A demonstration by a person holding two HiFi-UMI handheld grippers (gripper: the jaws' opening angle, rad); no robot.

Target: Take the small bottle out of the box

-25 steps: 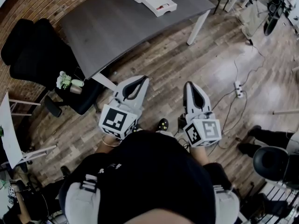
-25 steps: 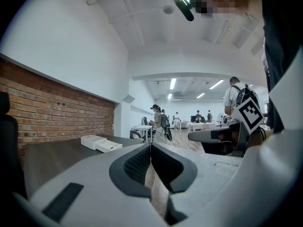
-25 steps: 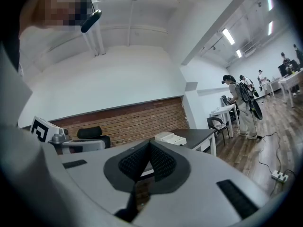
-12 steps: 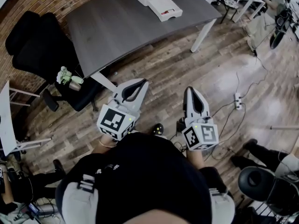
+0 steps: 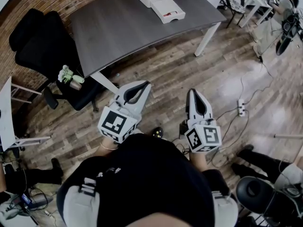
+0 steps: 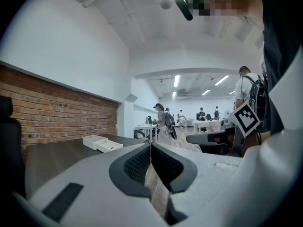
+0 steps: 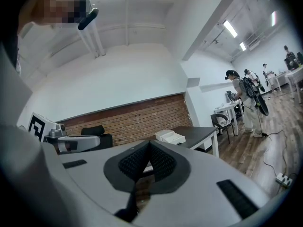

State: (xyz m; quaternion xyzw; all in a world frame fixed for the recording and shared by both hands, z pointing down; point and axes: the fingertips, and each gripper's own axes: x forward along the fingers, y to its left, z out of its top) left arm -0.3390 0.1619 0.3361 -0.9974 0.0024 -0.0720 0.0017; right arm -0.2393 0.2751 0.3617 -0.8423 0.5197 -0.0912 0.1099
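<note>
A person is standing on a brown wood-plank floor point(image 5: 189, 65). They are holding the left hand-held gripper point(image 5: 144, 85) and the right hand-held gripper point(image 5: 193, 92) out in front, side by side and apart from each other. Both are pointing roughly level toward a dark grey rectangular table point(image 5: 118, 27).

In the left gripper view the jaws are pressing together at the tips with nothing between them. In the right gripper view the ribbed pads are meeting in the same way, empty.

A flat white open box point(image 5: 159, 1) is sitting at the far end of the table, well apart from both hand-held grippers. Its two shallow halves are lying side by side and touching. In the nearer half a small pale thing with a red mark point(image 5: 173, 13) is lying, too small to tell whether it is the small bottle.

A black office chair point(image 5: 38, 37) is standing at the table's left. A small pot of white flowers point(image 5: 67, 77) is resting on another dark seat just beside the table's near corner. A white power strip point(image 5: 242, 107) is lying on the floor at the right.
</note>
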